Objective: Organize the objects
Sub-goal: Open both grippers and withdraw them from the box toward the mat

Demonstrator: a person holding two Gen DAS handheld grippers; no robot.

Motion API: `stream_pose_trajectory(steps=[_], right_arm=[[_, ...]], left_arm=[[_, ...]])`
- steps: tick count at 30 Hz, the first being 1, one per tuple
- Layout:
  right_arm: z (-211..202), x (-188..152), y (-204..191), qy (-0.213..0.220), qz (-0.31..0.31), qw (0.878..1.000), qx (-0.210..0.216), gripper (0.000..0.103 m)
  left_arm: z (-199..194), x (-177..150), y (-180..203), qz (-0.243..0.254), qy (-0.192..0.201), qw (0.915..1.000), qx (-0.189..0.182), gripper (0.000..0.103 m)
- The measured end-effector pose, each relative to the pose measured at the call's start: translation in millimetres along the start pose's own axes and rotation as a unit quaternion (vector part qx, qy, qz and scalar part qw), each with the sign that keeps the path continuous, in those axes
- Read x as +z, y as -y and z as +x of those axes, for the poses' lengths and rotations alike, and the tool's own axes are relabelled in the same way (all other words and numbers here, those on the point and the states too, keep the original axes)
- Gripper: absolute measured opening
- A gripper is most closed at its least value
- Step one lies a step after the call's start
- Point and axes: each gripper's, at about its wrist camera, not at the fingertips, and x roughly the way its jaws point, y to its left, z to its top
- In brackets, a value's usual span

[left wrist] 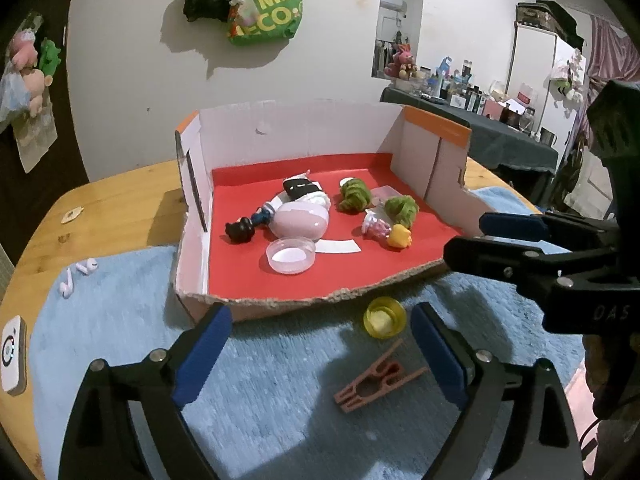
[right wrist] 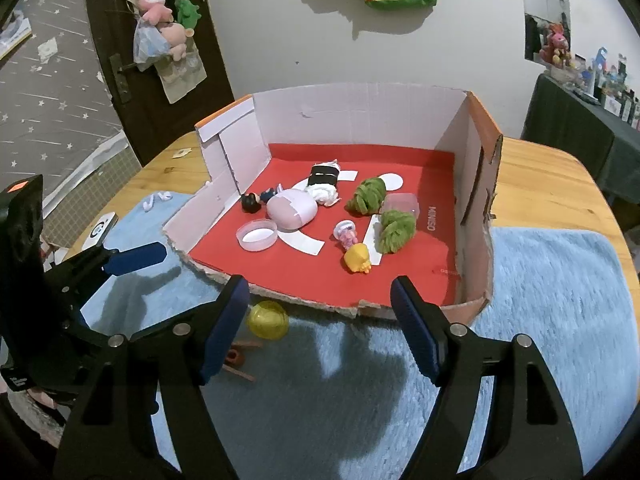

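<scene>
A torn cardboard box (left wrist: 304, 303) (right wrist: 320, 303) with a red floor holds a pink egg capsule (left wrist: 300, 220) (right wrist: 292, 210), a clear lid (left wrist: 290, 256), two green fuzzy toys (left wrist: 354, 194) (right wrist: 396, 228), a yellow figure (left wrist: 400, 236) (right wrist: 358, 258) and a black figure (left wrist: 240, 230). In front of the box, a yellow capsule half (left wrist: 384, 317) (right wrist: 267, 319) and a brown clothespin (left wrist: 376, 384) (right wrist: 240, 358) lie on the blue towel (left wrist: 260, 380). My left gripper (left wrist: 320, 356) hangs open over the clothespin. My right gripper (right wrist: 320, 320) (left wrist: 476, 238) is open and empty at the box's front edge.
White earbuds (left wrist: 76, 276) and a white device (left wrist: 12, 354) lie at the towel's left end. The towel covers a round wooden table (right wrist: 540, 184). The box has tall side and back walls and a low front. A cluttered dark table (left wrist: 500, 136) stands behind.
</scene>
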Motion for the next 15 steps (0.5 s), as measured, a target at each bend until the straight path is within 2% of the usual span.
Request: stream_pose_trajectory(steps=[3,15], right_arm=[[-4,-3,-1,0.002,0.002,1.0,0.0,0.077],[-14,-19,-4,0.0,0.009,1.0,0.001,0.078]], left_arm=[[-3,-3,1,-0.004,0.001,1.0,-0.002,0.094],[-10,-10,5,-0.006,0.002,1.0,-0.002,0.097]])
